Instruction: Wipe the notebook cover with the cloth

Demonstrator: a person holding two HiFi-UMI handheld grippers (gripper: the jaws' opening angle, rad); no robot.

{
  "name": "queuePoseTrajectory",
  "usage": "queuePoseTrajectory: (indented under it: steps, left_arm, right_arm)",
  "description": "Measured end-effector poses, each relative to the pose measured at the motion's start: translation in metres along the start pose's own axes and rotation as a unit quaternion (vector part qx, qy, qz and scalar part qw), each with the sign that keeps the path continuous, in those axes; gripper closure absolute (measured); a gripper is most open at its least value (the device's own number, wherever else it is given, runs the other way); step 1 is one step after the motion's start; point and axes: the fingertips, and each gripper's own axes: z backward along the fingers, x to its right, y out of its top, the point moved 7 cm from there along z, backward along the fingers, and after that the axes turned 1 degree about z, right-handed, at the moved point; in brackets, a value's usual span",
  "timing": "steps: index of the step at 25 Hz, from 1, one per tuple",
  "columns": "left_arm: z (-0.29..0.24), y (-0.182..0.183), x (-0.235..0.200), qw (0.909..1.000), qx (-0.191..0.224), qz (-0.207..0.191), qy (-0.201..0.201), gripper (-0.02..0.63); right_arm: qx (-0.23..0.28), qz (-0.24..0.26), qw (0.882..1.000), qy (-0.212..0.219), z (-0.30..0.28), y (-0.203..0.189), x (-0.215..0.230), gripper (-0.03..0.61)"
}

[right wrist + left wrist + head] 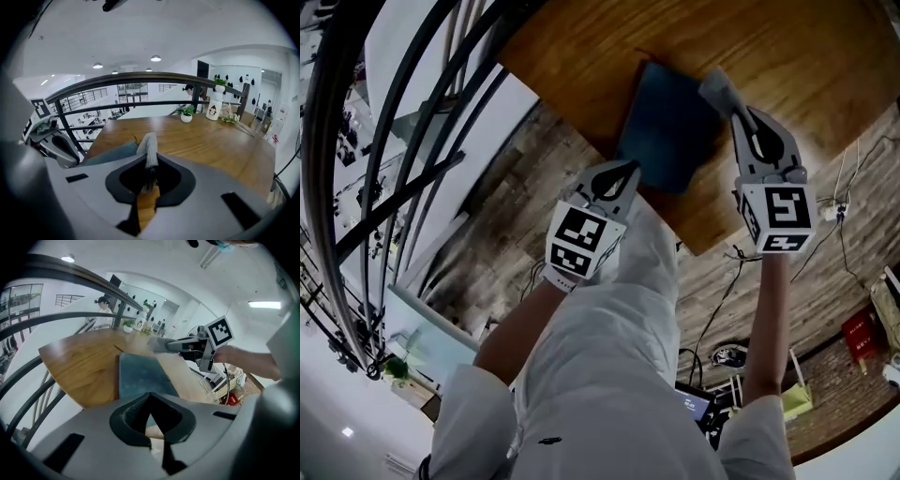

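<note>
A dark blue notebook (668,127) lies on the wooden table (581,47) close to its near corner. My right gripper (733,105) is shut on a grey cloth (718,90), held over the notebook's right edge. In the right gripper view the cloth (149,149) sticks up out of the jaws, with the notebook (112,152) just to the left. My left gripper (630,169) is shut with nothing in it, its tip at the notebook's near edge. From the left gripper view the notebook (139,376) lies straight ahead, with the right gripper (161,345) and cloth beyond it.
A dark metal railing (412,141) curves along the table's left side. A small potted plant (186,116) and a white bottle (215,108) stand at the table's far side. Cables (727,281) and a red box (861,333) lie on the floor to the right.
</note>
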Motion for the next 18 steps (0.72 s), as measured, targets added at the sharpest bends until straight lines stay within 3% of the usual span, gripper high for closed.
queuePoseTrajectory:
  steps: [11,18]
  left_arm:
    - [-0.015,-0.015,-0.002,0.9999,-0.014,0.005,0.003,0.595]
    - [-0.016,-0.015,-0.002,0.9998,-0.021,-0.002,0.002,0.595]
  right_arm:
    - [-0.077,0.009,0.997,0.018,-0.032,-0.033,0.002,0.543]
    - [-0.081,0.039,0.996,0.025,-0.032,-0.039,-0.011,0.545]
